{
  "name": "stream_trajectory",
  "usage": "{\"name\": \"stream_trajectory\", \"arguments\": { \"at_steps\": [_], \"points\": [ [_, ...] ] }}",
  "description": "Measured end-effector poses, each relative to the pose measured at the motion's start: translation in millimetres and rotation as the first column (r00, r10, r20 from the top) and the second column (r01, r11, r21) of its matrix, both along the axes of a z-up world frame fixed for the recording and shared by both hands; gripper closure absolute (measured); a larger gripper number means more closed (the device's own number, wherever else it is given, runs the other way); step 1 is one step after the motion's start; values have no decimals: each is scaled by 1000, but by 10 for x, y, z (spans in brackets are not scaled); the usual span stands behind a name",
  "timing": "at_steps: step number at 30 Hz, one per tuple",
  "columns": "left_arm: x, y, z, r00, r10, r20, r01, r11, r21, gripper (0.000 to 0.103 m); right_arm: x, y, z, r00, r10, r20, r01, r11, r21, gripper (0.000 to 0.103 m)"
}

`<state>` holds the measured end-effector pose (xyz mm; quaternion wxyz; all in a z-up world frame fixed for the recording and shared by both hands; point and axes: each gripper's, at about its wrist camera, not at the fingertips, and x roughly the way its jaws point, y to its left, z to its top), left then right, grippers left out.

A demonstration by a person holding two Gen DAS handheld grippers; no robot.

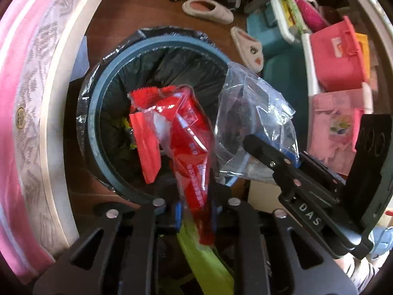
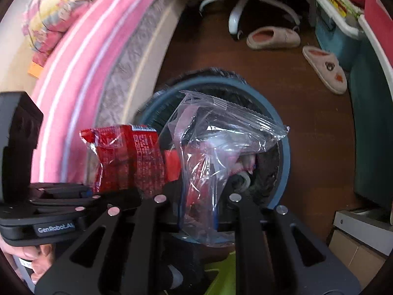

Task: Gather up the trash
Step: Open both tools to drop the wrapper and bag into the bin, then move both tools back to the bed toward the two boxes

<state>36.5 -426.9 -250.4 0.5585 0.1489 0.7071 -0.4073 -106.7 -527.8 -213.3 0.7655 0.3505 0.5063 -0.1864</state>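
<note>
The left gripper (image 1: pixel 196 211) pinches a red wrapper (image 1: pixel 189 132), long axis pointing up-frame over the bin (image 1: pixel 98 113). The right gripper (image 2: pixel 199 211) clamps a clear bag (image 2: pixel 221 142) above the rim; the bed (image 1: pixel 36 98) crowds the left.

A red wrapper (image 1: pixel 191 132), glossy and crinkled with white print and a serrated top edge, stood roughly upright above the mouth of the bin (image 1: pixel 98 113), its lower end pinched between two blue-padded fingers (image 1: pixel 178 215). Just beside it, to the right, a clear plastic bag (image 1: pixel 255 113), crumpled and see-through with a crimped seam along its top, hung over the bin's right rim, likewise pinched at its lower end. The bin was round with a blue-grey rim, lined with a black bag (image 1: pixel 172 66), and stood on the brown floor with some scraps already inside.
</note>
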Motion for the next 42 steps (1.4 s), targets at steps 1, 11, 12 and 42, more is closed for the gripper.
{"name": "stream_trajectory", "arguments": {
  "at_steps": [1, 11, 12, 42],
  "points": [
    [24, -21, -38, 1000, 2, -6, -2, 1000, 12, 72, -12, -13, -37, 1000, 1, -9, -1, 1000, -3, 80],
    [178, -33, 78, 994, 108, -13, -108, 994, 0, 23, -100, -100, 7, 998, -40, -58, 35, 996, -83, 34],
    [191, -10, 112, 993, 118, -15, -118, 993, -7, 23, -112, -106, 51, 998, -42, -52, 37, 995, -92, 34],
    [1316, 3184, 2408, 494, 869, -27, -673, 362, -645, 13, 1414, 1604, 2739, 744, 322, 586, -132, 930, -343, 12]
  ]
}}
